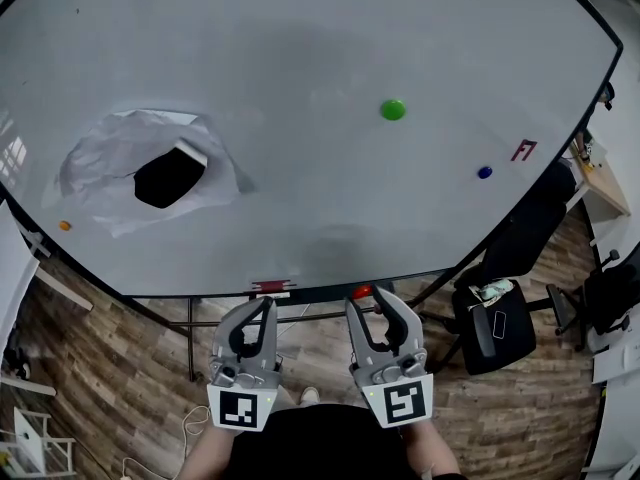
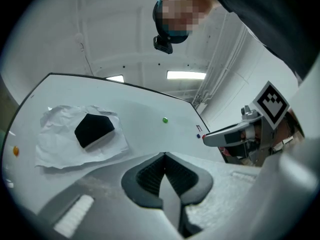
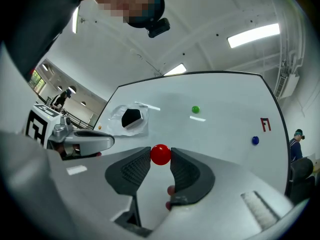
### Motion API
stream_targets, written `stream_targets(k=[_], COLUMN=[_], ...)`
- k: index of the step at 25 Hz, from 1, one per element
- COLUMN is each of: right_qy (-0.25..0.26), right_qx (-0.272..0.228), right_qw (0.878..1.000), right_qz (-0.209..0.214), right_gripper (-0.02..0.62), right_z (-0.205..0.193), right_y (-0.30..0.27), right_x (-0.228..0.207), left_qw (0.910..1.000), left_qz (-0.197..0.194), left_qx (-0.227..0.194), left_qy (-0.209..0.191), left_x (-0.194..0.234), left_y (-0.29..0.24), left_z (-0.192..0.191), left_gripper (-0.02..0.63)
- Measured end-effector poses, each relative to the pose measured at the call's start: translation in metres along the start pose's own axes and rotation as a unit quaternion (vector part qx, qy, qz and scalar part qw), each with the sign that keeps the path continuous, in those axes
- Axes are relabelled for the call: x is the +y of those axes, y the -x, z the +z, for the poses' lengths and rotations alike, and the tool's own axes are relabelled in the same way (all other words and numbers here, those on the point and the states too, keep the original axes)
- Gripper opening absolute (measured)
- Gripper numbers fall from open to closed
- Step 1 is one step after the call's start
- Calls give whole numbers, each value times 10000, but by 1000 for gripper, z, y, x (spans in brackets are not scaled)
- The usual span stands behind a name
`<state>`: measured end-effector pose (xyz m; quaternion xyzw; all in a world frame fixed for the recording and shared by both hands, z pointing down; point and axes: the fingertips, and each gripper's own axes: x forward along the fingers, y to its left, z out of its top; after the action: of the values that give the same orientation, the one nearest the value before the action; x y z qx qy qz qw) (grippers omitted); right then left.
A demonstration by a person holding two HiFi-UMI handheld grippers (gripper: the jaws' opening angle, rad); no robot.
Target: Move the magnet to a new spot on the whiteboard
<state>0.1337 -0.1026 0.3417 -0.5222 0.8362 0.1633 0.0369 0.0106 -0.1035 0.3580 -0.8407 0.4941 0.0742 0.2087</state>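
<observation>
A small red ball magnet (image 3: 160, 154) sits between the pads of my right gripper (image 3: 160, 155), which is shut on it. In the head view this magnet (image 1: 362, 292) and the right gripper (image 1: 366, 298) are just off the lower edge of the whiteboard (image 1: 300, 48). My left gripper (image 1: 256, 308) hangs beside it, also below the board's edge. Its jaws meet tip to tip with nothing between them (image 2: 164, 157). A green magnet (image 1: 393, 110), a blue magnet (image 1: 485, 172) and an orange magnet (image 1: 65, 225) stick to the board.
A crumpled sheet of paper (image 1: 110, 163) with a black pad (image 1: 168, 176) on it clings to the board's left part. A red mark (image 1: 523, 151) is at the right. A black office chair (image 1: 500, 313) stands on the wooden floor at the right.
</observation>
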Motion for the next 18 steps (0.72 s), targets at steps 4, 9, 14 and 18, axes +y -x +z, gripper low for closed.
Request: stream_targets(k=[4,9,14,18], right_qy=[50,1,-23,32], right_qx=[24,20,10,57], right_qw=[10000,9999,9997,9996], right_qz=[62,107,250,288], right_gripper=[127,127,129,128], right_z=[-3,-6,-11,-15], right_y=[7,14,18,21], right_x=[5,9,18,22], left_qw=[9999,9996,9995,9995], left_qz=[104,133,200,167], left_qx=[135,241,242,278], left_qy=[-1,-28,37,28], left_x=[5,4,5,3], left_y=[8,16,21,24], left_z=[-5,-9,-10,-12], left_gripper=[2,2,2,2])
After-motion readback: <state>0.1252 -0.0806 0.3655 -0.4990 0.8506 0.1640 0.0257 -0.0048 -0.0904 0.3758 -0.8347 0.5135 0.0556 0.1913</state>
